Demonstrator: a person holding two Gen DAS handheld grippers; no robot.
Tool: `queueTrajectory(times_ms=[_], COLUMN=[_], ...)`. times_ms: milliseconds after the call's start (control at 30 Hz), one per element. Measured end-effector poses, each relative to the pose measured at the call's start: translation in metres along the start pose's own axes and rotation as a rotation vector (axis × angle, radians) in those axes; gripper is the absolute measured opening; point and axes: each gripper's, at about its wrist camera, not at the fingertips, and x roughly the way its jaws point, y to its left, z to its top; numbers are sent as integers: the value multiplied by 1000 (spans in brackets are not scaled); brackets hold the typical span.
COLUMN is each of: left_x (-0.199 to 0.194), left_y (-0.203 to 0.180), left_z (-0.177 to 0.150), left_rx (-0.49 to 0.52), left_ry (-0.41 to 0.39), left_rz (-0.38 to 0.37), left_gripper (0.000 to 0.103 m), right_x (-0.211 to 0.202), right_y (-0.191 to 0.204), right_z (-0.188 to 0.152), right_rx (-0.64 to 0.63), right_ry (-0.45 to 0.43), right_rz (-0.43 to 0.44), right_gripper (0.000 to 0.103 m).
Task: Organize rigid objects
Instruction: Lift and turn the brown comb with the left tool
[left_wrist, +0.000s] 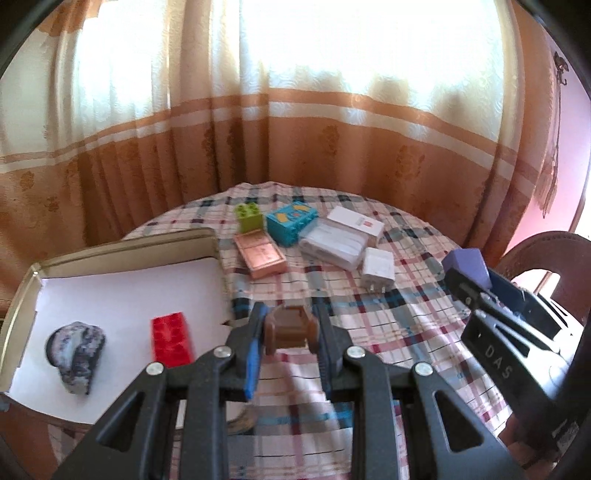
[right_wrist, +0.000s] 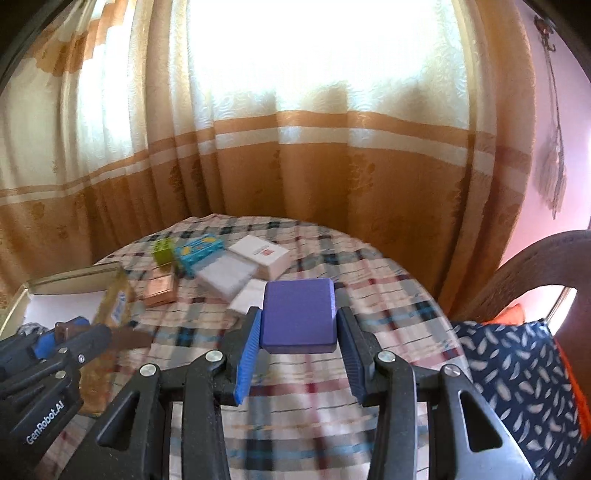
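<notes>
Reading "GenRobot.AI" on left tongs (right_wrist: 68, 334), "DAS" on right tongs (left_wrist: 467, 275).

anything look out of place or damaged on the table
Nothing looks damaged or spilled. The boxes and blocks lie in a loose, crooked cluster on the tablecloth, while only a red block and a stone sit in the tray.

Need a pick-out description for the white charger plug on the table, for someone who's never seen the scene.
Start at the round table with the plaid cloth. Right of the cardboard tray lies a cluster of small boxes; the white charger plug sits at its near right corner. It alone is a small white cube with metal prongs facing the camera.
</notes>
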Motion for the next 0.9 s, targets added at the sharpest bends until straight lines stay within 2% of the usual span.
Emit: queueTrajectory(times_ms=[167, 467, 633, 767, 900], left_x=[-9, -24, -27, -32, -40], left_y=[16, 26, 28, 30, 34], left_z=[1, 6, 7, 10, 12], left_rx=[-25, -44, -57, -80, -90], left_ry=[-15, -50, -67, -90, -123], left_rz=[17, -19, -63, -149, -202], left_gripper=[24, 24, 23, 16, 16], right_x=[-8, -23, -29, -32, -35], right_y=[25, 57, 59, 57, 57], right_z=[0, 5, 7, 11, 14], right_rx=[-12, -50, -45, -34, -30], right_ry=[-3, -24, -34, -40, -51], right_rz=[53, 119, 120, 118, 116], right_gripper=[44, 44, 44, 44, 44])
